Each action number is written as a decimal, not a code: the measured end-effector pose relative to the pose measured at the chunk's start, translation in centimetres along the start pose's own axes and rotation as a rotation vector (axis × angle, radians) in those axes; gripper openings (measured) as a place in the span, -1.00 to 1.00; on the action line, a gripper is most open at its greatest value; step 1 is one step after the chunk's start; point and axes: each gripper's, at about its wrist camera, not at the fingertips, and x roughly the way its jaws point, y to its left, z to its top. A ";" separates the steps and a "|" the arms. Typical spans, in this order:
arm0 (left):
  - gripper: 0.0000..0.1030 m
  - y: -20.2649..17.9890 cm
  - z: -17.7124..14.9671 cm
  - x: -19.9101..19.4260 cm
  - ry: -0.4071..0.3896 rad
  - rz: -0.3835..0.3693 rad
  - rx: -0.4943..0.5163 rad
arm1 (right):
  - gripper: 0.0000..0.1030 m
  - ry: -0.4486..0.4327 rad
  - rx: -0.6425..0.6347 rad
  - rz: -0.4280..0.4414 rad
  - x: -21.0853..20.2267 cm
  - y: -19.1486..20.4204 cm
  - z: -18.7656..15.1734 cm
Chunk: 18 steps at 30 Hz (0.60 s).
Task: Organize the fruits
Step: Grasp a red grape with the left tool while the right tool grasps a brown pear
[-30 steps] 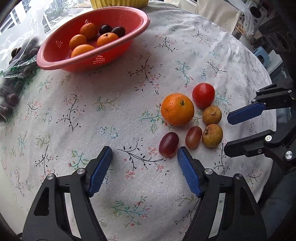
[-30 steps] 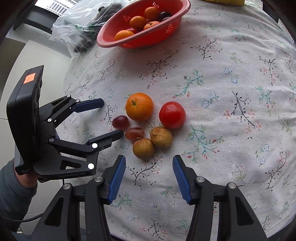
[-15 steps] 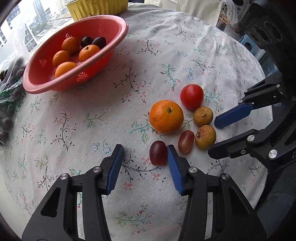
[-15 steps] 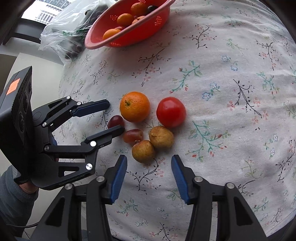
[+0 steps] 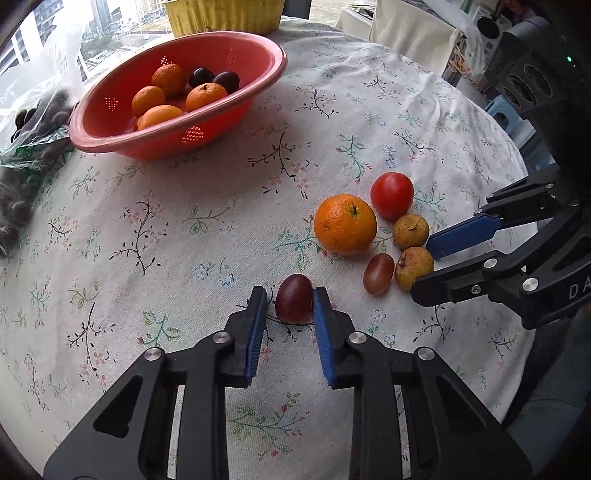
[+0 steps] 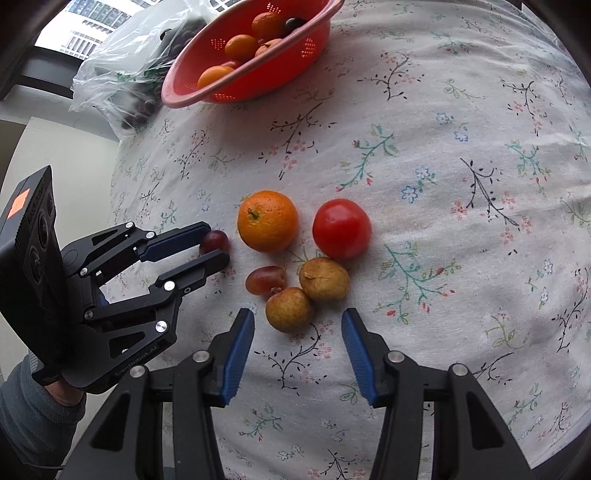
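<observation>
The left gripper (image 5: pixel 290 297) sits low over the floral tablecloth (image 5: pixel 221 229), its blue pads narrowed around a dark red grape (image 5: pixel 294 298). The right-hand pad touches the grape's side; whether the left-hand pad touches it cannot be told from the left wrist view. In the right wrist view the same grape (image 6: pixel 214 240) shows between the tips of that gripper (image 6: pixel 213 243), resting on the cloth.

The right gripper (image 6: pixel 297 321) hovers with its jaws spread wide and nothing between them, just short of a cluster of fruit near the table's edge. Closest to it lie two brown, rough-skinned round fruits: one (image 6: pixel 289 309) just ahead of the pads, the other (image 6: pixel 324 279) touching it on the far side. A paler red grape (image 6: pixel 266 280) lies against the nearer brown fruit. Beyond these sit a large orange (image 6: pixel 267 220) and a red tomato (image 6: pixel 341 229), side by side and close together.

Farther across the table stands a red colander (image 5: pixel 110 138) holding several small mandarins (image 5: pixel 206 96) and two dark plums (image 5: pixel 201 76). A clear plastic bag (image 6: pixel 122 66) of dark fruit lies beside the colander at the table's edge. Behind the colander, at the far edge, part of a yellow container (image 5: pixel 221 16) is visible.
</observation>
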 end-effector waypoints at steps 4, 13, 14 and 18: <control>-0.56 0.7 -0.4 -0.3 -0.012 -0.021 -0.049 | -0.18 -0.002 0.000 -0.010 0.4 0.5 0.0; -0.56 0.7 -0.3 -0.3 -0.013 -0.025 -0.048 | -0.18 -0.018 0.011 -0.014 1.0 1.1 0.3; -0.56 0.4 0.0 -0.1 -0.011 -0.019 -0.039 | -0.18 -0.019 0.007 -0.017 1.1 1.2 0.3; -0.56 -0.1 0.5 0.2 0.000 -0.008 -0.005 | -0.18 -0.022 -0.017 -0.034 1.3 1.7 0.5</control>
